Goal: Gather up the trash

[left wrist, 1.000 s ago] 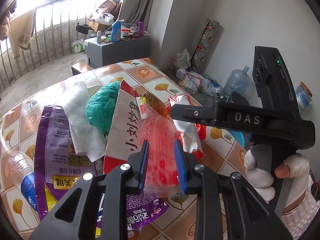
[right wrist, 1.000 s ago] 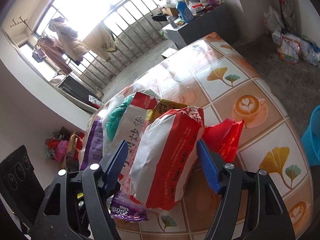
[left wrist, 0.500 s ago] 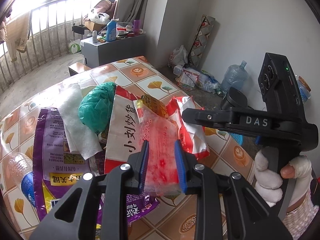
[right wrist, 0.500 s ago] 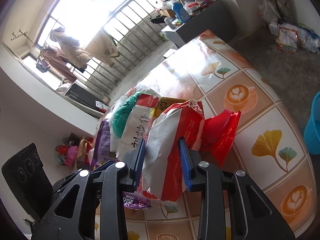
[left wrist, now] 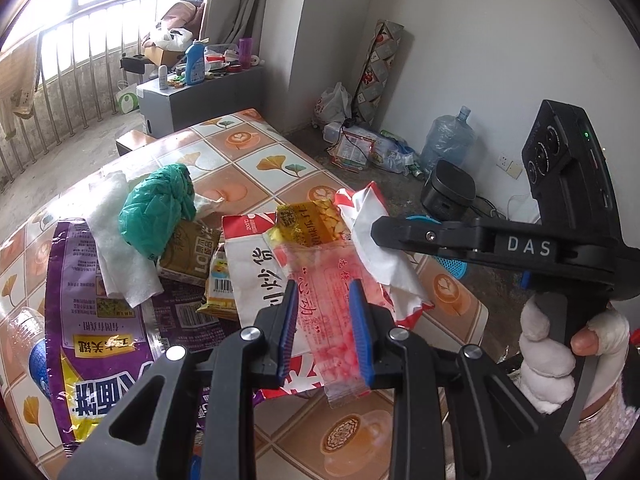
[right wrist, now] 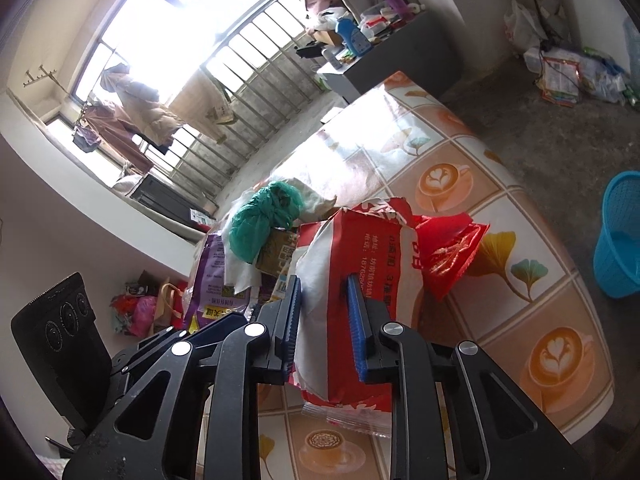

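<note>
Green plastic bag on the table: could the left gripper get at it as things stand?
Probably not yet. The left gripper is already shut on a pink wrapper. The green plastic bag itself sits exposed on top of the pile.

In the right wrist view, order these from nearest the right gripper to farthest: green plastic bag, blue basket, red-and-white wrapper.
1. red-and-white wrapper: between the closing jaws of the right gripper.
2. green plastic bag: up and left, on the pile.
3. blue basket: far right, on the floor beyond the table edge.

Daylight pours through a barred window [right wrist: 208, 52]; white walls [left wrist: 480, 60], a bare concrete floor [right wrist: 540, 128], a grey cabinet [left wrist: 200, 100] beside curtains [left wrist: 240, 4].
</note>
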A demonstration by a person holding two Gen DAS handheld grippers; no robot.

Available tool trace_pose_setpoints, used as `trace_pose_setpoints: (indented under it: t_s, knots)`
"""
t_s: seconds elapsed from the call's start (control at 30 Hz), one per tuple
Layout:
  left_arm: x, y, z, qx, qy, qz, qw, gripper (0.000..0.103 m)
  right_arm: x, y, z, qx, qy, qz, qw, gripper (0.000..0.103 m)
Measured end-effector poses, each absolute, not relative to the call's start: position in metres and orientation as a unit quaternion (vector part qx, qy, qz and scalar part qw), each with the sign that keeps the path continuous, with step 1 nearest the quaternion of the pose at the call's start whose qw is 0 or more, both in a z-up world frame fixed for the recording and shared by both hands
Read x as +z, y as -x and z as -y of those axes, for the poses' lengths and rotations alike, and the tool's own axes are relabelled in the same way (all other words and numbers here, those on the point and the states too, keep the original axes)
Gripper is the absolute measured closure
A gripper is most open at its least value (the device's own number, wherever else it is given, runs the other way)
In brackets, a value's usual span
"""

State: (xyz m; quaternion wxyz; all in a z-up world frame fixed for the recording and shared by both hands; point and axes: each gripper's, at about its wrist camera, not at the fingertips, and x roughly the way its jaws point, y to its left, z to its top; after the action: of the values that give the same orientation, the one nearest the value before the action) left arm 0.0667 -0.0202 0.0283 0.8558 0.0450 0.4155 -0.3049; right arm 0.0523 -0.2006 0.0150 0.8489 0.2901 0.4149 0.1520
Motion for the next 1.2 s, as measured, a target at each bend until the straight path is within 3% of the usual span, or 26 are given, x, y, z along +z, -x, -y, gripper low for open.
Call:
trace_pose_setpoints:
  t_s: [0.5, 0.9, 1.2]
  knots:
    - [0.010, -0.062, 0.037, -0.316, -0.058, -0.441, 0.838, 0.078, 0.001, -0.042, 0.223, 0.137, -0.303, -0.413, 0.848, 0.081]
    - [-0.006, -0.068, 0.043, -0.308, -0.056, -0.468, 0.826, 0.078, -0.012, -0.034, 0.240, 0.147, -0.322, -0.418, 0.836, 0.074]
    - [-0.008, -0.077, 0.041, -0.346, 0.008, -0.480, 0.806, 0.076, -0.020, -0.034, 0.257, 0.173, -0.376, -0.412, 0.812, 0.076]
